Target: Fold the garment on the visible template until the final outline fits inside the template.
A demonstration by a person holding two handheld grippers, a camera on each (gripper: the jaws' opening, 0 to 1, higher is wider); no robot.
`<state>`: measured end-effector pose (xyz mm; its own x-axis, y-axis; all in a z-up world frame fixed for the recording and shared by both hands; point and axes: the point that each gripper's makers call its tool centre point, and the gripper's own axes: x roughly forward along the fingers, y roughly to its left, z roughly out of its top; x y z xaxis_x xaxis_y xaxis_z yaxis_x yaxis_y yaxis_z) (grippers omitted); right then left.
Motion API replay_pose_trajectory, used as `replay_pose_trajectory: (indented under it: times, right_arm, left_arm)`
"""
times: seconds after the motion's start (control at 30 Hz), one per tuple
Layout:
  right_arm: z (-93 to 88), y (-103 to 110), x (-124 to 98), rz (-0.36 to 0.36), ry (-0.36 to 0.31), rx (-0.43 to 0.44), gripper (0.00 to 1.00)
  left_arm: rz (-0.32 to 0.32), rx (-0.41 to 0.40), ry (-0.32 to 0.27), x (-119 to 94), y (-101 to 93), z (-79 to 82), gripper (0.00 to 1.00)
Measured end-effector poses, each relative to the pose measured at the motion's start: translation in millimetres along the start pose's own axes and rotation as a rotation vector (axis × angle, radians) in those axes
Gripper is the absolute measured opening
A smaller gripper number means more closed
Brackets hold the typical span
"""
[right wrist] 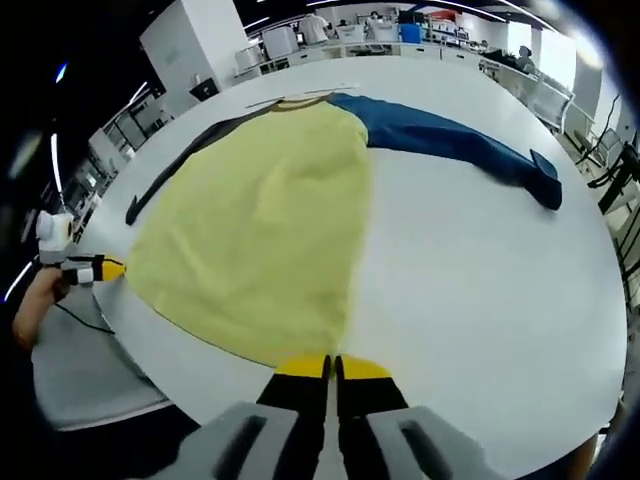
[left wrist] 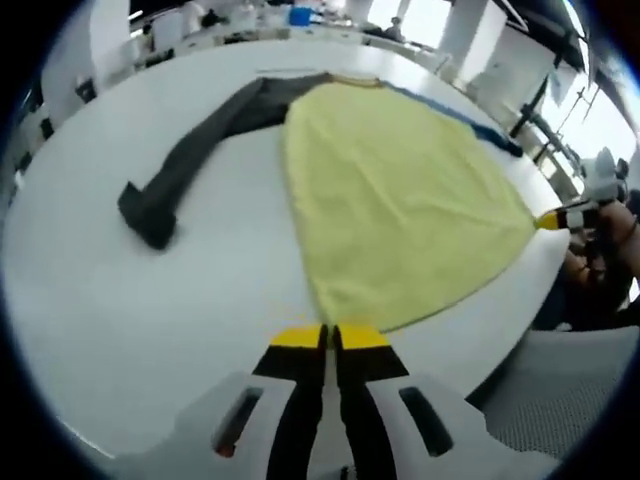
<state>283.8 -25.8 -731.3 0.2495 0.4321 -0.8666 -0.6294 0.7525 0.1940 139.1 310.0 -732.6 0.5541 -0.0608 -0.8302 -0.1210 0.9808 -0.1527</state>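
Garment [left wrist: 400,190], yellow body with one dark and one blue sleeve, spread flat on white table [left wrist: 150,300]. Left gripper [left wrist: 329,338] and right gripper [right wrist: 332,367] clamped on hem corners, jaws narrow.

White table [right wrist: 480,270], cluttered desks [right wrist: 380,30] behind, bright windows [left wrist: 600,110] beyond.

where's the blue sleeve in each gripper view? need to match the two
Left gripper view: blue sleeve is a thin strip at upper right, along the far edge of the yellow garment body.
Right gripper view: blue sleeve runs from the collar toward the right, its dark cuff at the far right.
Shared landmark: the collar at the top of the yellow body.
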Motion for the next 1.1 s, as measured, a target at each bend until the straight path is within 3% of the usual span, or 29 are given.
replay_pose_trajectory:
  times: [0.77, 1.1]
  right_arm:
    - [-25.0, 1.5, -12.1, 0.002, 0.04, -0.016, 0.0]
    - [-26.6, 0.7, -12.7, 0.025, 0.033, -0.04, 0.0]
  left_arm:
    - [-0.013, 0.041, 0.074, -14.2, -7.4, -23.8, 0.0]
    - [-0.017, 0.038, 0.071, -16.7, -8.9, -27.5, 0.0]
